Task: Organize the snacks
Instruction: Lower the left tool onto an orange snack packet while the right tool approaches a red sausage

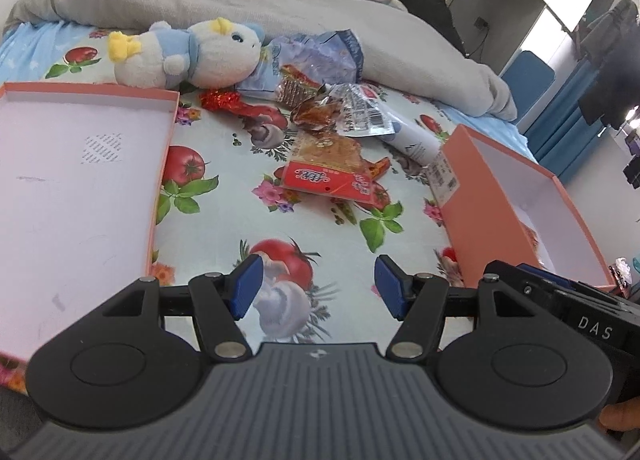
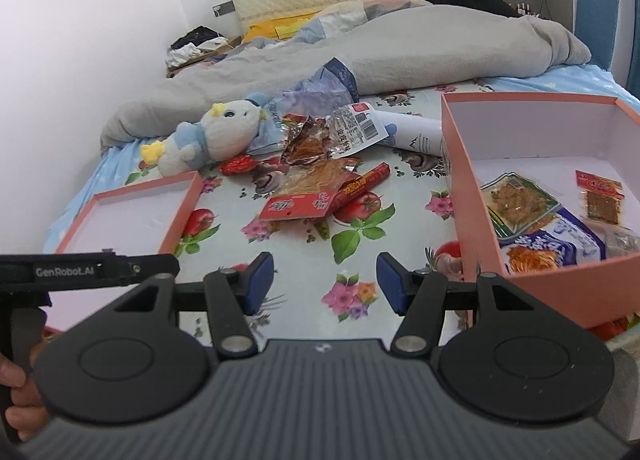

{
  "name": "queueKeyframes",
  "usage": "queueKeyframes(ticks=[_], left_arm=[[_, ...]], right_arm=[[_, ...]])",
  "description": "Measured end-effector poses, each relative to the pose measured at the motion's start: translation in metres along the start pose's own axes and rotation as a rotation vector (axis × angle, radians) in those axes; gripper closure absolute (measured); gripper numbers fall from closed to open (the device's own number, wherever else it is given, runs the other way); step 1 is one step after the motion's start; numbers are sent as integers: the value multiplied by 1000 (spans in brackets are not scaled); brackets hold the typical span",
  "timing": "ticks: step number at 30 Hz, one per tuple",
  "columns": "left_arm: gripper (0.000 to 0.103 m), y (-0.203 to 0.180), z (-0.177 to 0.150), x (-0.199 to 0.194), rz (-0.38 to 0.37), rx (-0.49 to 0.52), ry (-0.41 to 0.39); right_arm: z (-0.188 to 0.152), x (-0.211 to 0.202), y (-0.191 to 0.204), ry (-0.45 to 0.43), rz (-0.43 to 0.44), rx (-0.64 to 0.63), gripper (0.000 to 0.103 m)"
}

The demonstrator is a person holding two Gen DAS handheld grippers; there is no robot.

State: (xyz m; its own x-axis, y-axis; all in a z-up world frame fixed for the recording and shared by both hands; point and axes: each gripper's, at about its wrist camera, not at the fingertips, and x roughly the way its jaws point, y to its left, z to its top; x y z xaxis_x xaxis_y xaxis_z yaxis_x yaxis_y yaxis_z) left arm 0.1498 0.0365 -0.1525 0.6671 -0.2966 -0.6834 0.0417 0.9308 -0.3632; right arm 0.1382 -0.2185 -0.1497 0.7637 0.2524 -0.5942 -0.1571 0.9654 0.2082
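A heap of snack packets lies in the middle of the flowered bedsheet. In front is a red-and-clear packet (image 1: 336, 168) (image 2: 308, 188), behind it a crinkled clear packet (image 1: 320, 112) (image 2: 308, 142) and a large blue bag (image 1: 316, 56) (image 2: 316, 90). A salmon box (image 1: 516, 196) (image 2: 476, 188) stands to the right; it holds several packets (image 2: 520, 206). Its flat lid (image 1: 80, 164) (image 2: 132, 212) lies to the left. My left gripper (image 1: 318, 284) hovers open over the sheet, well short of the heap. My right gripper (image 2: 325, 280) is open too, with nothing between its fingers.
A blue-and-white plush toy (image 1: 188, 54) (image 2: 208, 136) lies behind the lid. A white tube (image 1: 412, 140) (image 2: 416, 132) rests between the heap and the box. A grey duvet (image 1: 248, 0) (image 2: 400, 48) covers the bed's far half. A hand (image 2: 18, 400) holds the left gripper's handle.
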Motion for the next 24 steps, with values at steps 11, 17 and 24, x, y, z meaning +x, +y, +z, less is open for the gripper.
queueKeyframes(ticks=[11, 17, 24], left_arm=[[36, 18, 28, 73, -7, -26, 31], [36, 28, 50, 109, -18, -23, 44], [36, 39, 76, 159, -45, -23, 77]], right_arm=[[18, 78, -9, 41, -26, -8, 44], [30, 125, -17, 60, -54, 34, 45], [42, 172, -27, 72, -128, 31, 45]])
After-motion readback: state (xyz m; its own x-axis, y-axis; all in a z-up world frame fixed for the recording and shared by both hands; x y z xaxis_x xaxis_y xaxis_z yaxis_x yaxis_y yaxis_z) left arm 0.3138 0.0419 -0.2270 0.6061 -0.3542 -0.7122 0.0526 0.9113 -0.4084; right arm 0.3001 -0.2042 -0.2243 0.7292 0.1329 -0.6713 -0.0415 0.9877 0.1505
